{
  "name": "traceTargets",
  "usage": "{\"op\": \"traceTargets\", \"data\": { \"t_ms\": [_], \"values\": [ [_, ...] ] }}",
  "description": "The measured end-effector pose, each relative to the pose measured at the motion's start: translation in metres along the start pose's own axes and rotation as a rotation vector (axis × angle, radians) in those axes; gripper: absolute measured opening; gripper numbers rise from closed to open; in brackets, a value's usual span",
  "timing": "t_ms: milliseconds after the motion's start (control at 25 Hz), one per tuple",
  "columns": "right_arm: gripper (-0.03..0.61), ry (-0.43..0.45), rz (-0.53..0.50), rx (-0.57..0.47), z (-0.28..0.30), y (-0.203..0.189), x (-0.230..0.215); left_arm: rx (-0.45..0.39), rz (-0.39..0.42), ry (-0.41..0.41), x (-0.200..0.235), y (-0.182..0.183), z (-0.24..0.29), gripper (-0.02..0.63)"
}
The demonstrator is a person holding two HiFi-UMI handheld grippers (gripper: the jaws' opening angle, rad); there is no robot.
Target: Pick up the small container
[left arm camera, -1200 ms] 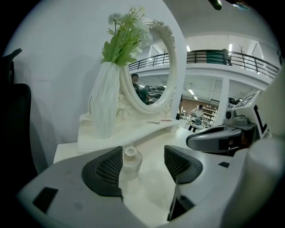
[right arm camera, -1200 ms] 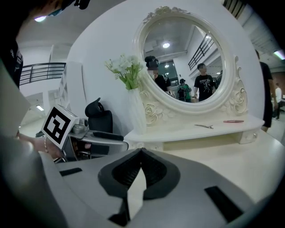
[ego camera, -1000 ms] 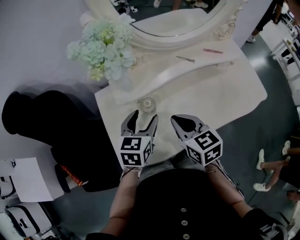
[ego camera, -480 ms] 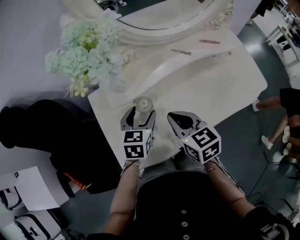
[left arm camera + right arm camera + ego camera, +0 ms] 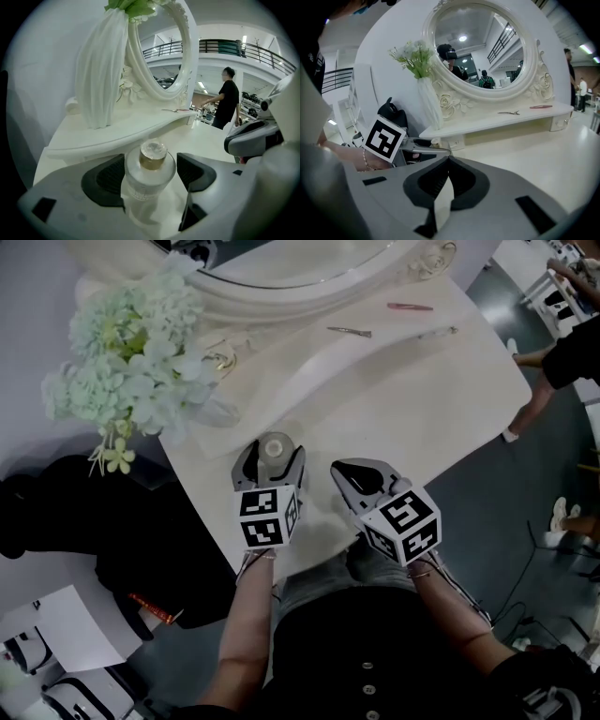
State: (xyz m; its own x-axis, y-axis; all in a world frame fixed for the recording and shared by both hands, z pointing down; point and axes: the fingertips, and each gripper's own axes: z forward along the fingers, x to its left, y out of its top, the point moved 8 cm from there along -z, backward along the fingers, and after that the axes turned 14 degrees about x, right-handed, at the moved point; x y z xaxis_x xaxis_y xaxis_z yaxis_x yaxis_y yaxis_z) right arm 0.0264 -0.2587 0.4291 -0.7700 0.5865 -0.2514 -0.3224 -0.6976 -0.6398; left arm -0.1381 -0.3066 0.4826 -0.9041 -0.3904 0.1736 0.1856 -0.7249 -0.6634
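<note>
The small container (image 5: 275, 447), a frosted round jar with a gold neck and clear stopper (image 5: 152, 151), stands on the white dressing table (image 5: 441, 418) near its front left corner. My left gripper (image 5: 272, 456) straddles it, one jaw on each side. Its jaws have just been opening, and in the left gripper view the container (image 5: 149, 176) sits between the dark pads (image 5: 107, 179) with a gap on the right side. Just right of it my right gripper (image 5: 353, 474) hovers over the table edge. In the right gripper view its tips (image 5: 447, 161) meet with nothing between them.
A white vase of pale flowers (image 5: 131, 371) stands left of the oval mirror (image 5: 281, 277) on a raised shelf (image 5: 309, 362). A hair clip (image 5: 349, 332) and a pink item (image 5: 410, 307) lie on that shelf. A black bag (image 5: 56, 512) sits on the floor at left; people's feet (image 5: 562, 517) stand at right.
The left gripper has moved forward and down, so the container, earlier ahead of its tips, now stands between its jaws. The right gripper sank a little.
</note>
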Motion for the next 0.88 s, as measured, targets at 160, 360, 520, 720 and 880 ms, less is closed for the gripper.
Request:
{"op": "traceTargets", "data": {
  "t_ms": [160,360,520,720,880],
  "values": [
    [0.002,-0.005,0.012,0.011,0.002,-0.004,-0.005,-0.006,0.007,0.019,-0.002,0.000,0.003,0.316],
    [0.002,-0.015,0.031,0.013,0.005,-0.006,-0.012,0.002,-0.006,0.090,-0.007,0.000,0.006,0.316],
    [0.002,-0.019,0.048,0.016,0.006,-0.009,-0.017,-0.002,-0.009,0.163,-0.013,0.002,0.009,0.314],
    [0.002,-0.027,0.066,0.015,0.005,-0.012,-0.024,-0.039,-0.049,0.244,-0.017,0.001,0.013,0.314],
    [0.002,-0.030,0.072,0.021,0.003,-0.016,-0.027,-0.058,-0.057,0.301,-0.020,0.001,0.016,0.314]
  ]
}}
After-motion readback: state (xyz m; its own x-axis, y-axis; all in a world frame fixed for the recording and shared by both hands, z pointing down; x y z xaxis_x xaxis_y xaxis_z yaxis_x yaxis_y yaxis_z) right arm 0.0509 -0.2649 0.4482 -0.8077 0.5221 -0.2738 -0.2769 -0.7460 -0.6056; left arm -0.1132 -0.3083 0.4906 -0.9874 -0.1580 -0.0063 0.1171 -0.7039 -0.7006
